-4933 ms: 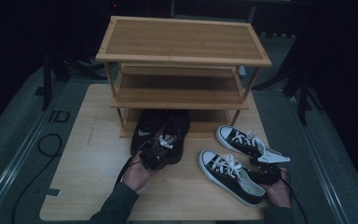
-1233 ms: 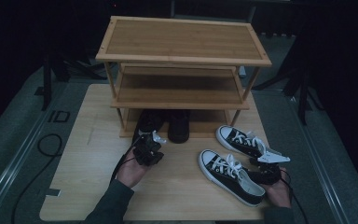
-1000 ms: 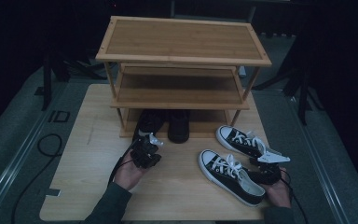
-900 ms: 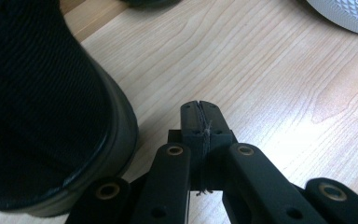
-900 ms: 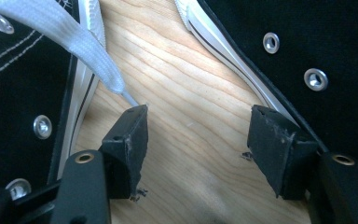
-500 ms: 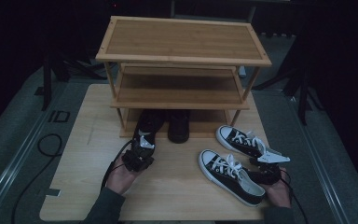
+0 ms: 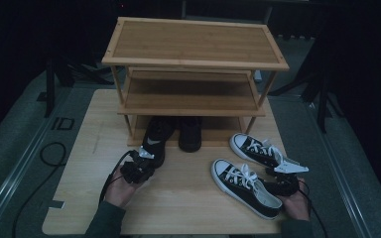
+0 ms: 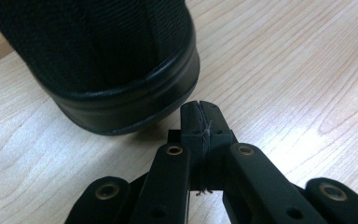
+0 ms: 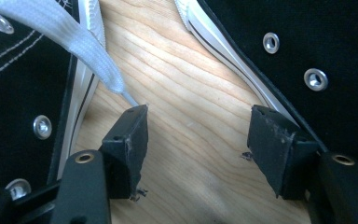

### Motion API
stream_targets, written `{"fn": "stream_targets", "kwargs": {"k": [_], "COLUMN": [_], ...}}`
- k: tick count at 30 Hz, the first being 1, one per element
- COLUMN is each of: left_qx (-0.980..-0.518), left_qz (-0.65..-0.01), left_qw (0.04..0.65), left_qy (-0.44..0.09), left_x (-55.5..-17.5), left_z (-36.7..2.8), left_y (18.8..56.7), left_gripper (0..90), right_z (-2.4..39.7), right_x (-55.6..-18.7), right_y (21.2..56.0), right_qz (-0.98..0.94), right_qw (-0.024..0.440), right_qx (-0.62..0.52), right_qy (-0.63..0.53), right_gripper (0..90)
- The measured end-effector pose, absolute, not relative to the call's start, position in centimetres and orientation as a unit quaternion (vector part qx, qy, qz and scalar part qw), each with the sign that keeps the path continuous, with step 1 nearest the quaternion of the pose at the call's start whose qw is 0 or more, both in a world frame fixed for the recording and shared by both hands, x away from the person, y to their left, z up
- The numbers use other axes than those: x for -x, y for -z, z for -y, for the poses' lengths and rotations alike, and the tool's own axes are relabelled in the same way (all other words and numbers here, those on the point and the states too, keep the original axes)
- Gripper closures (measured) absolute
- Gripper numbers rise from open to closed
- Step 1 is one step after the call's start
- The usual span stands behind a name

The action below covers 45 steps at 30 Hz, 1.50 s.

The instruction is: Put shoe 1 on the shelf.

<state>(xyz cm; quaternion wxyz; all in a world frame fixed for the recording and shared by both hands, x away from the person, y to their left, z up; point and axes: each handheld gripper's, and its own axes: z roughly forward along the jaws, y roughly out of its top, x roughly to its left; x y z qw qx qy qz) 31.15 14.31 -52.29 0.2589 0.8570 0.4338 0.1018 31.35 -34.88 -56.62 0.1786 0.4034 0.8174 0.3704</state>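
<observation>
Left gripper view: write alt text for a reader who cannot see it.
The left gripper, its black jaws shut with nothing between them, points at the rounded end of a black shoe just ahead. Both are over a light wooden table.

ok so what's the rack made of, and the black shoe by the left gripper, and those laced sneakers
rack: looks like pale wood or bamboo, matte, with visible grain.
black shoe: woven fabric upper, with a smooth, slightly shiny sole rim, probably rubber.
laced sneakers: black canvas-like cloth with white stitching, metal eyelets, flat white laces, white rubbery sole edge.
</observation>
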Motion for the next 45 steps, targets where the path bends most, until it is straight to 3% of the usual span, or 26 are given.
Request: {"fn": "stream_targets", "kwargs": {"k": [45], "left_qx": [-0.843], "left_qz": [-0.468], "left_qw": [0.246], "left_qy": [-0.099], "left_x": [-33.0], "left_z": [-15.8], "left_y": [53.7], "left_gripper": [89.7], "right_z": [34.8], "right_x": [-31.4], "right_y": [56.6], "right_qz": [-0.819], "right_qw": [0.177], "right_qx": [-0.401], "right_qy": [-0.371], "right_gripper": [37.7]}}
